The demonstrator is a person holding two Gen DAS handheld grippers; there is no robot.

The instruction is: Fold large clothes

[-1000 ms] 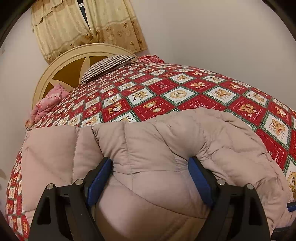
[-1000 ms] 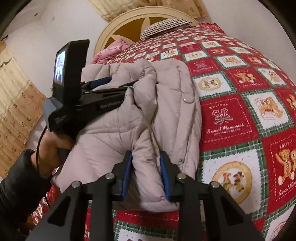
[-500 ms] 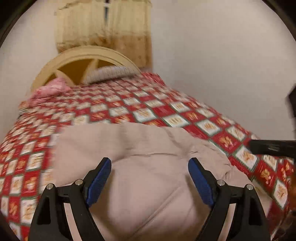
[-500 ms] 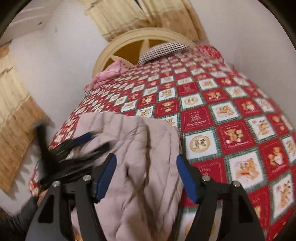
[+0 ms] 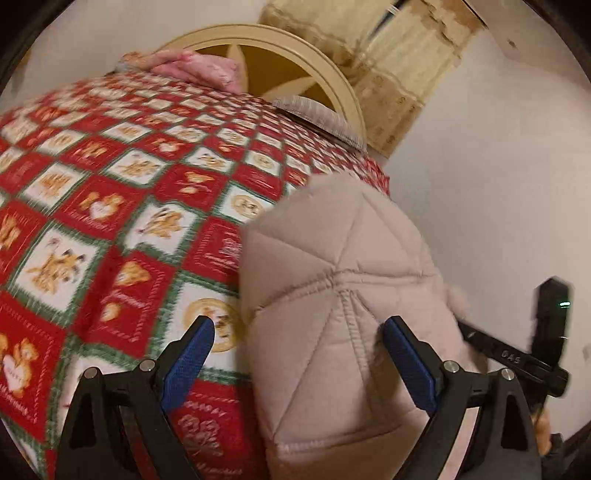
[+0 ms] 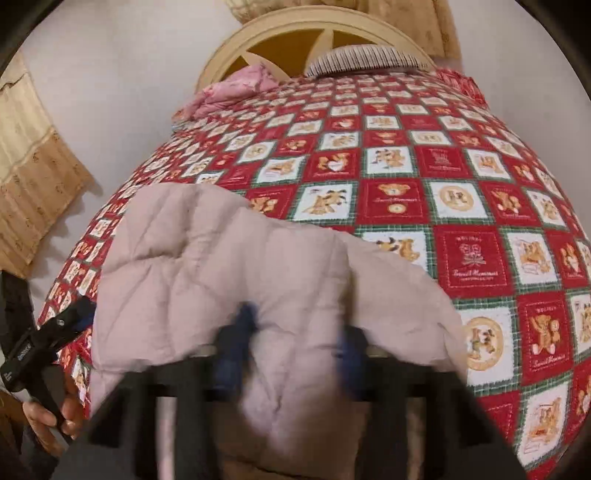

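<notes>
A beige quilted puffer jacket (image 5: 340, 295) lies folded at the near edge of the bed. My left gripper (image 5: 299, 362) is open, its blue pads wide apart with the jacket's left edge between them; I cannot tell if they touch it. In the right wrist view the jacket (image 6: 236, 269) spreads in front of my right gripper (image 6: 291, 350), which is blurred by motion, jaws apart around a bulge of the fabric. The left gripper (image 6: 70, 325) shows at that view's left edge, held by a hand. The right gripper (image 5: 517, 362) shows at the right of the left wrist view.
The bed carries a red, green and white teddy-bear quilt (image 6: 424, 166). A cream round headboard (image 6: 317, 29), a striped pillow (image 6: 365, 55) and a pink bundle (image 6: 236, 88) are at the far end. White walls and beige curtains (image 6: 33, 155) surround the bed.
My right gripper released the jacket's edge and opened, then moved back over the jacket. My left gripper stayed open and swung left, so the jacket now sits right of its centre.
</notes>
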